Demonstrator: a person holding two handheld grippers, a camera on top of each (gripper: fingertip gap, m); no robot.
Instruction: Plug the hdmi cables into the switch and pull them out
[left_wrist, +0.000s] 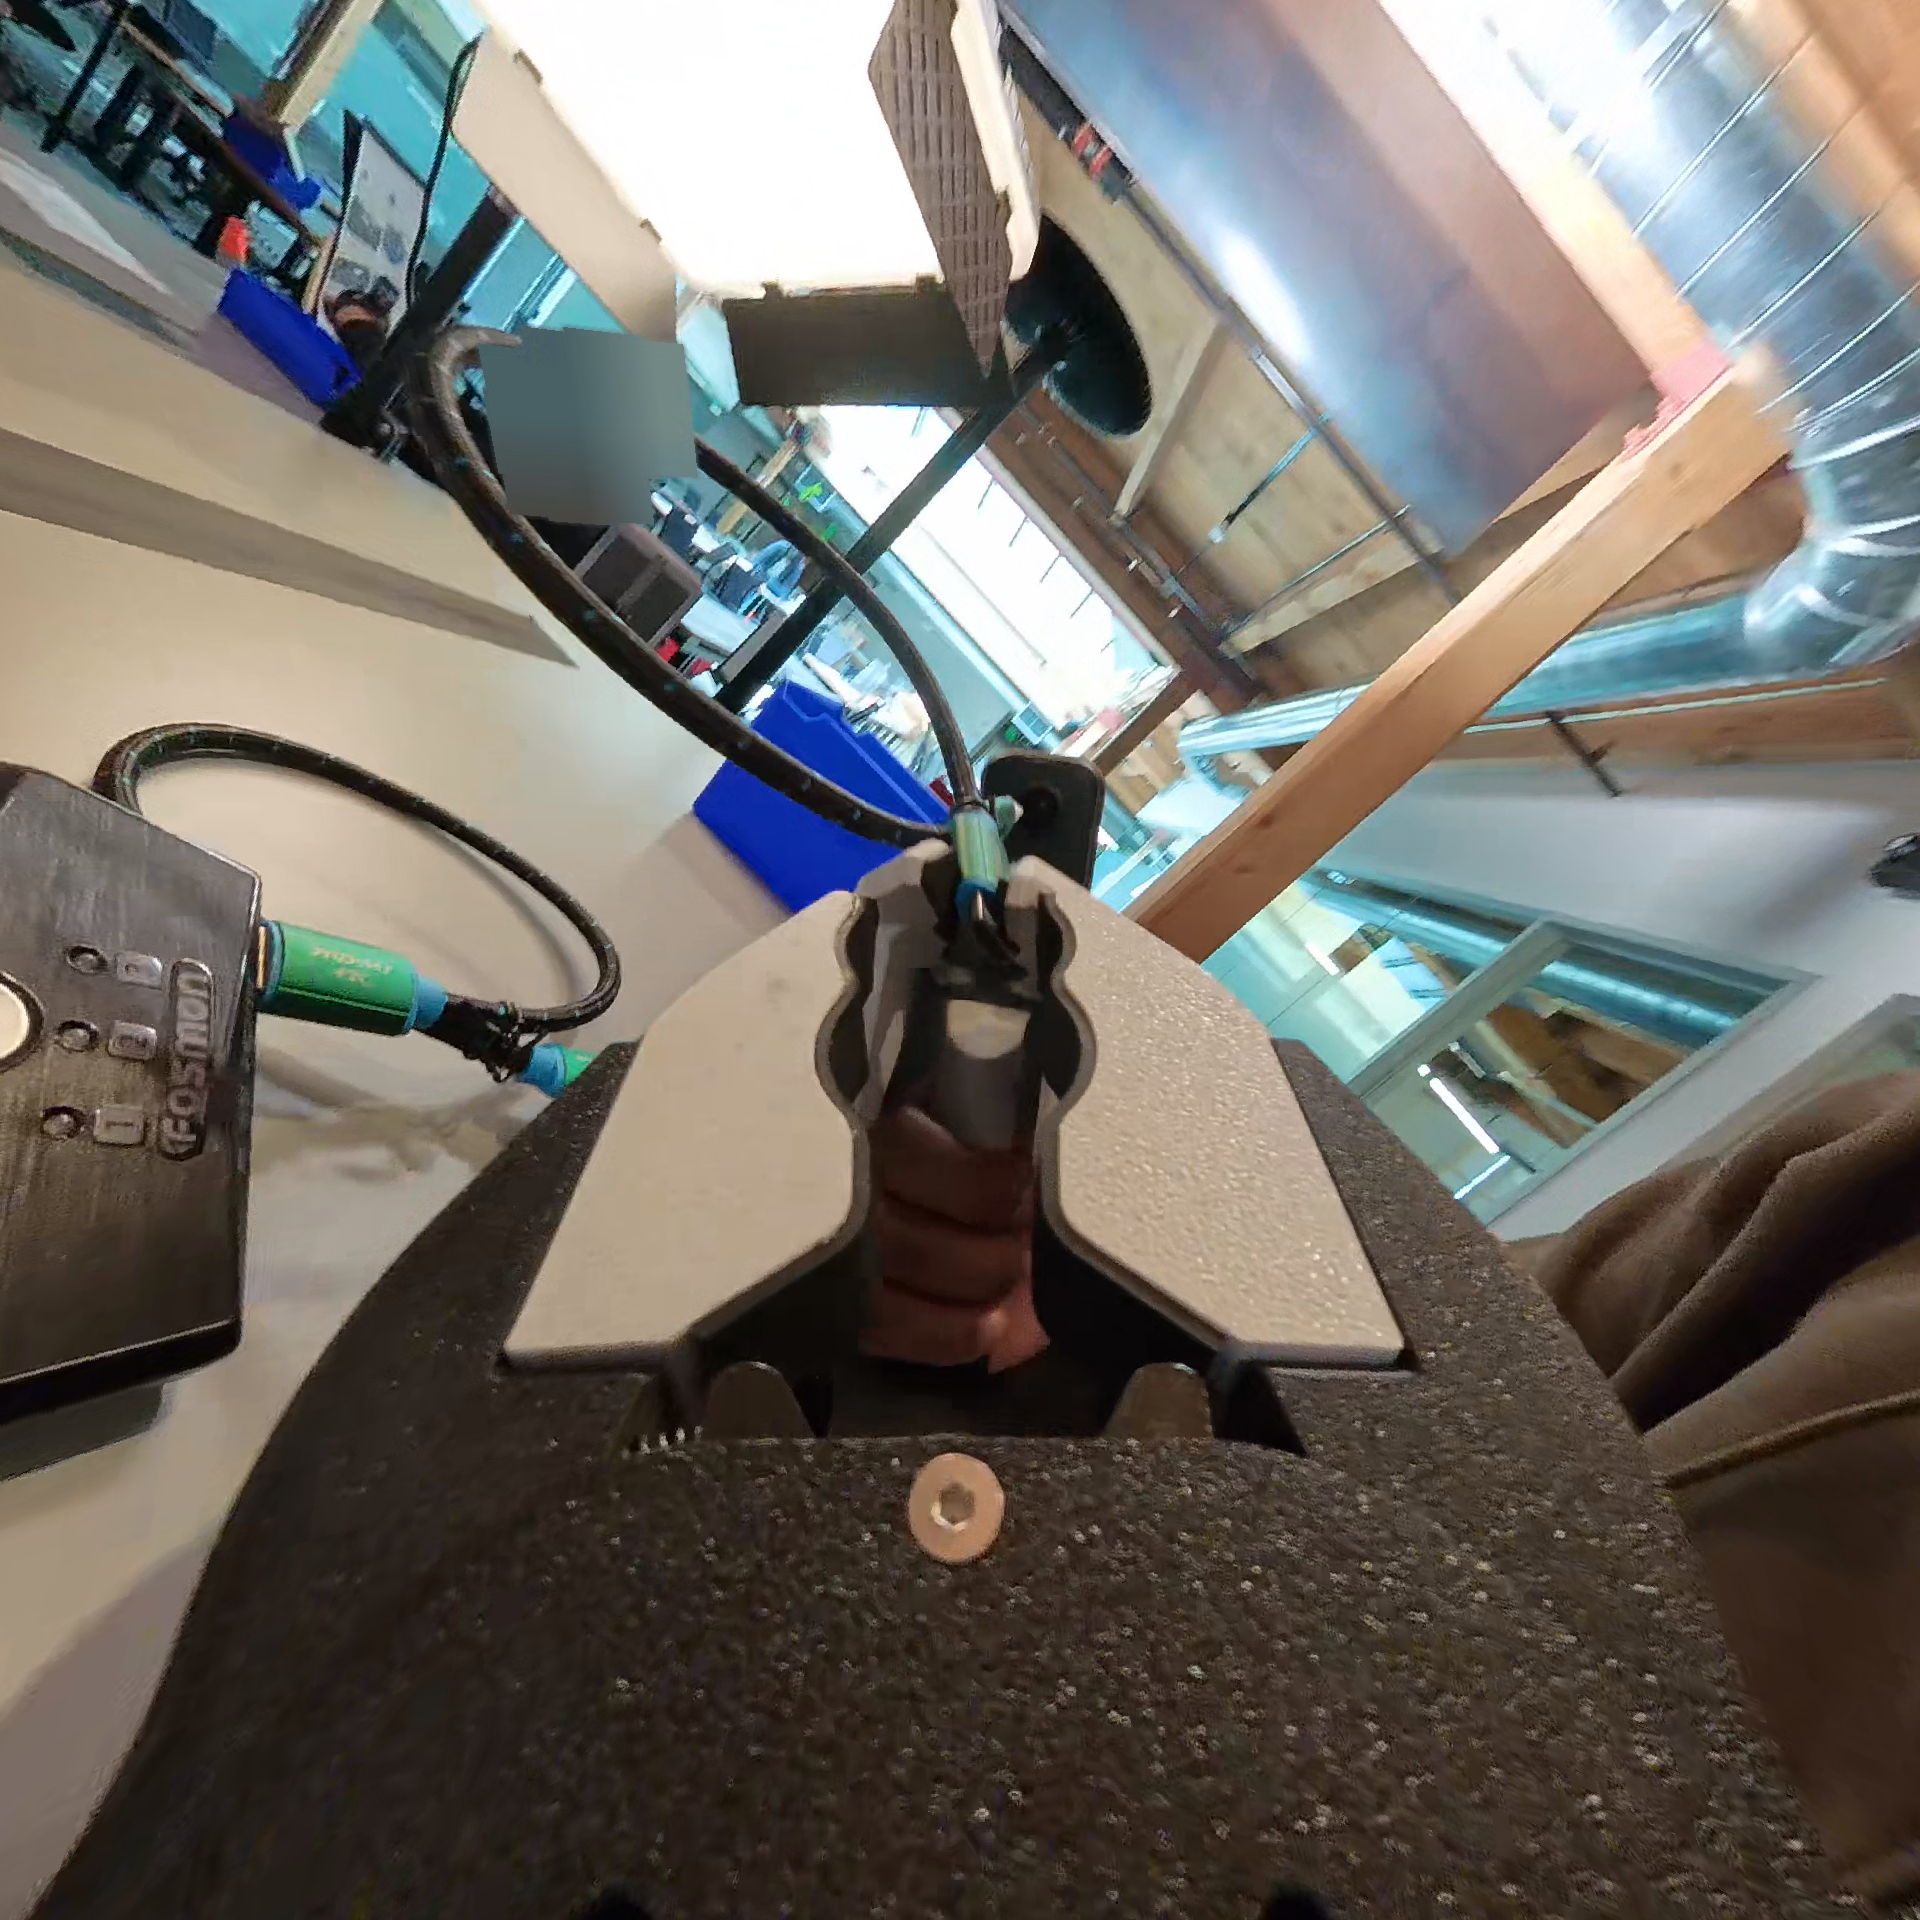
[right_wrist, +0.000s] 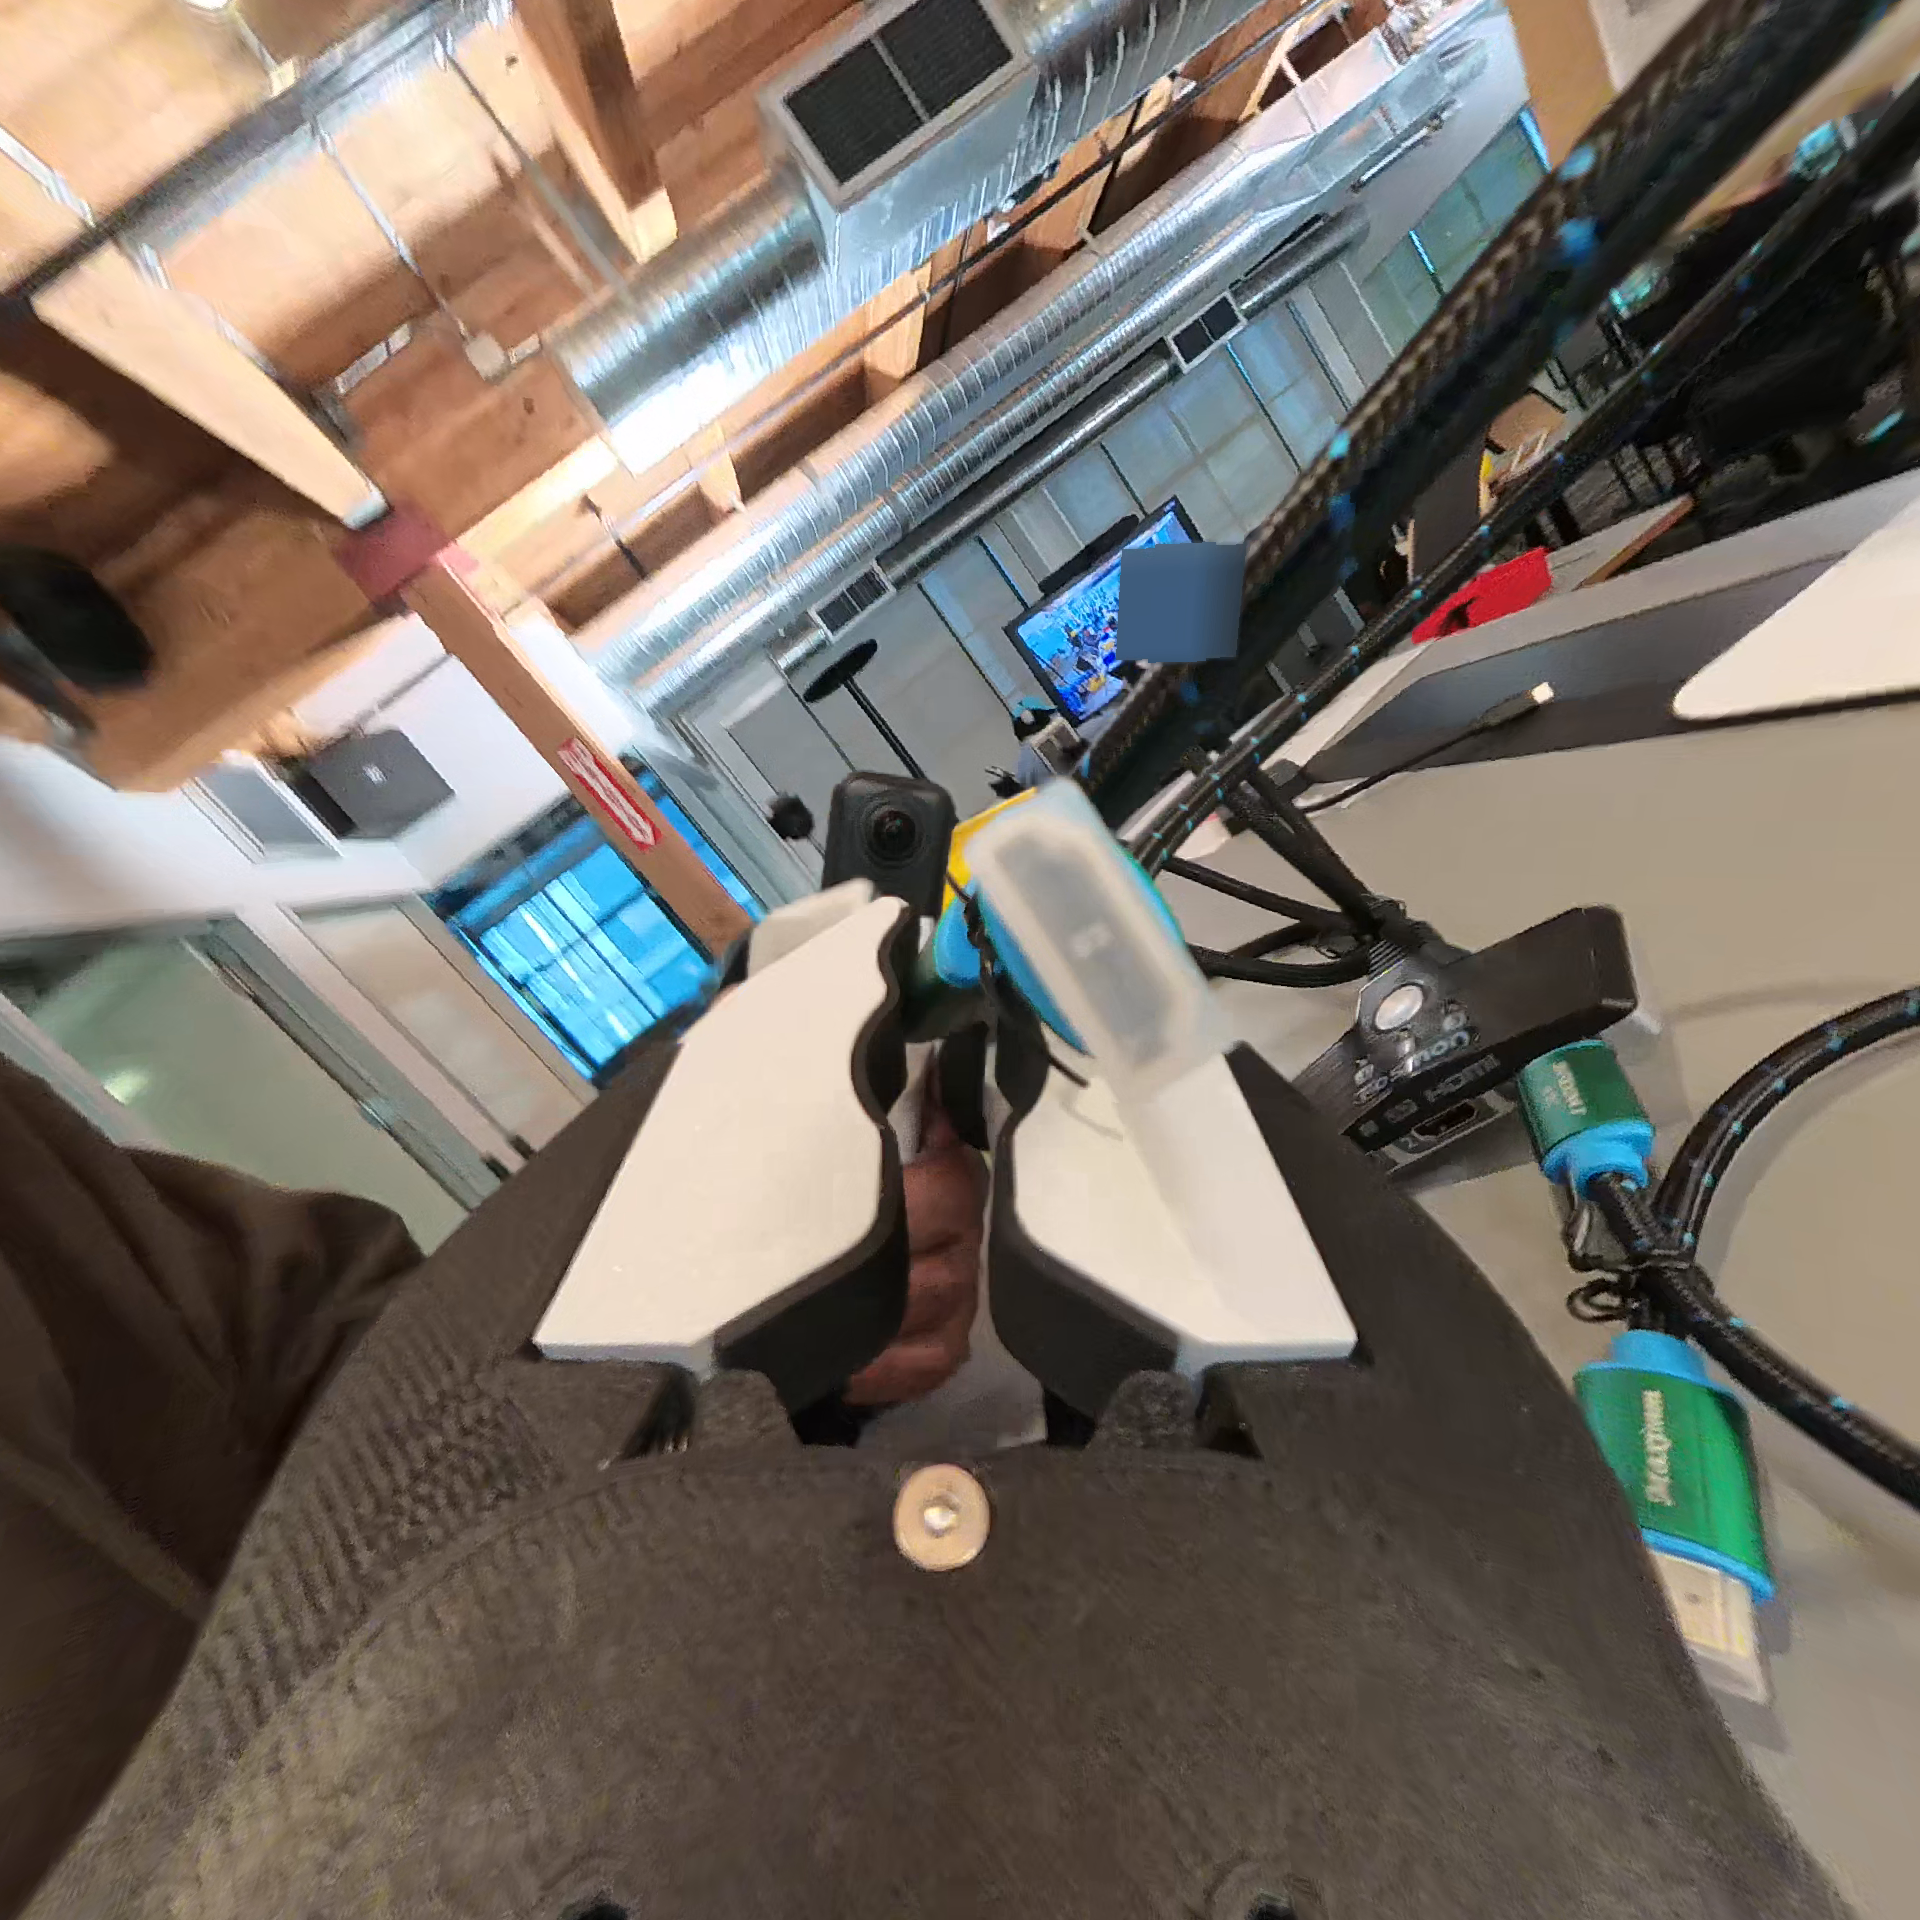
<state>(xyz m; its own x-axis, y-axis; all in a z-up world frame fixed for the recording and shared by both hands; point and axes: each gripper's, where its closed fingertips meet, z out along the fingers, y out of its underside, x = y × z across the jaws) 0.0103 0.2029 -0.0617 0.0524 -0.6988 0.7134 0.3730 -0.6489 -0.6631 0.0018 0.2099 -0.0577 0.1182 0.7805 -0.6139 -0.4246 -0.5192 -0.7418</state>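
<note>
My left gripper (left_wrist: 977, 883) is shut on a green connector with a blue collar (left_wrist: 982, 847), which sits at its fingertips. A black braided cable (left_wrist: 623, 582) arcs up and left from that connector. My right gripper (right_wrist: 935, 935) faces the left one and is shut on the same tied cable bundle, on a green and blue connector (right_wrist: 935, 982) between its fingers. A second connector with a translucent cap (right_wrist: 1091, 935) sticks out towards the camera and hides the right fingertip. A black switch box (left_wrist: 104, 1091) lies on the table with a green plug (left_wrist: 338, 982) in it.
A second braided cable (right_wrist: 1766, 1382) lies on the white table (right_wrist: 1558, 883), its capped green connector (right_wrist: 1673, 1455) loose beside the switch box (right_wrist: 1496, 1008). Blue bins (left_wrist: 810, 810) stand behind. A lamp panel (left_wrist: 790, 135) hangs overhead. A brown sleeve (left_wrist: 1766, 1299) is at the right. The tips of both grippers are at nearly the same place.
</note>
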